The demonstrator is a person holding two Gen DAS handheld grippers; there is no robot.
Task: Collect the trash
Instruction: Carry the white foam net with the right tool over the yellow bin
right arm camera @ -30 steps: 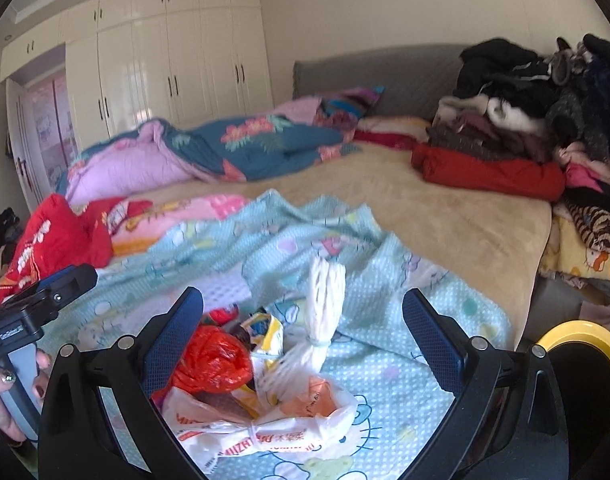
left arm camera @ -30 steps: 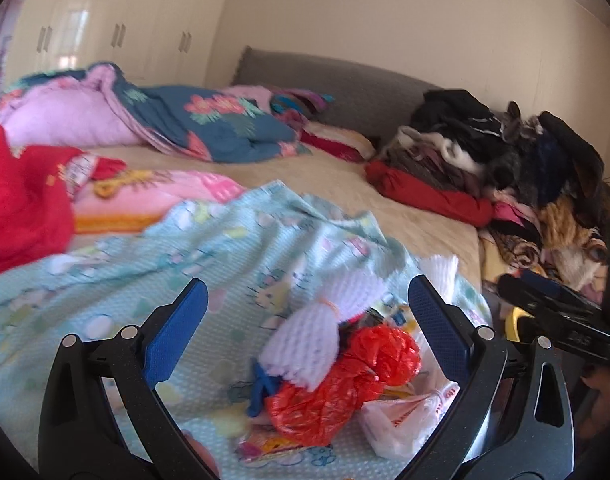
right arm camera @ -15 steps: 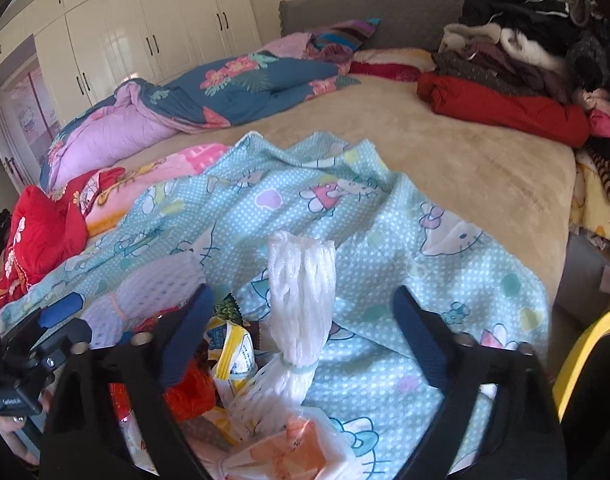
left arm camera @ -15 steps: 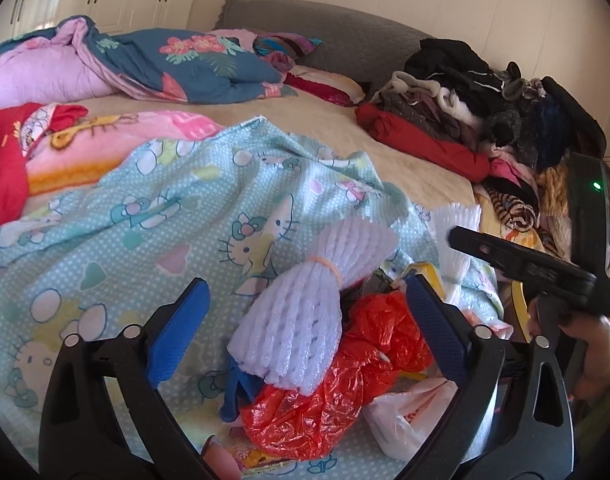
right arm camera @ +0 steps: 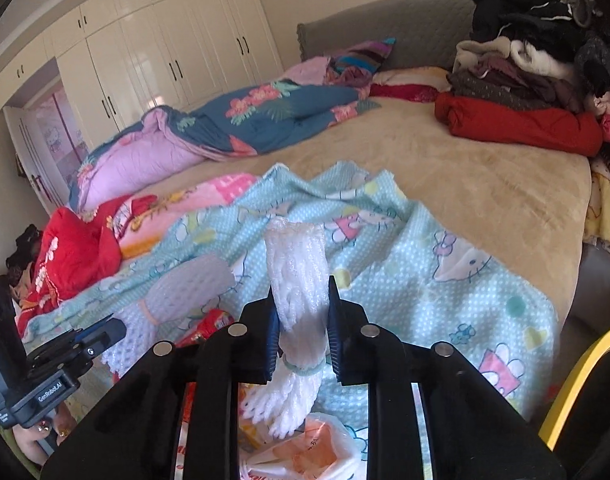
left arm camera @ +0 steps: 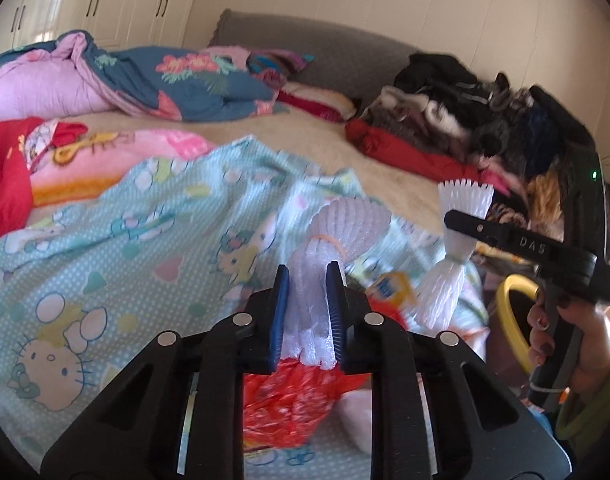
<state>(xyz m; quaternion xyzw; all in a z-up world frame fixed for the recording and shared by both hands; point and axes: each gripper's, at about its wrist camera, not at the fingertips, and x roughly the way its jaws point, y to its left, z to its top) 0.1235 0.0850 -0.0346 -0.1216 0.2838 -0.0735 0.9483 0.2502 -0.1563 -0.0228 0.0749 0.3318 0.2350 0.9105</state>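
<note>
Trash lies heaped on a light-blue cartoon-cat blanket (left arm camera: 105, 248) on the bed. My left gripper (left arm camera: 307, 270) has its jaws closing, the blue pads pressing a white foam-net bundle (left arm camera: 347, 224) tied with an orange band. Beneath it lies a red plastic bag (left arm camera: 297, 396). My right gripper (right arm camera: 301, 292) is closing too, its pads squeezing a second white foam-net bundle (right arm camera: 297, 252) with a pale green band. A white printed plastic bag (right arm camera: 305, 452) lies under that one. A snack wrapper (left arm camera: 387, 288) shows between the two bundles.
A yellow-rimmed bin (left arm camera: 509, 320) stands off the bed's near right corner. Piled clothes (right arm camera: 537, 64) fill the bed's far right, quilts (right arm camera: 233, 128) and a red garment (right arm camera: 73, 256) the left. White wardrobes (right arm camera: 153, 64) line the far wall.
Both grippers moved forward into the trash heap and went from wide open to closed, each on its own foam-net bundle. The bundles now stand up between the pads.
</note>
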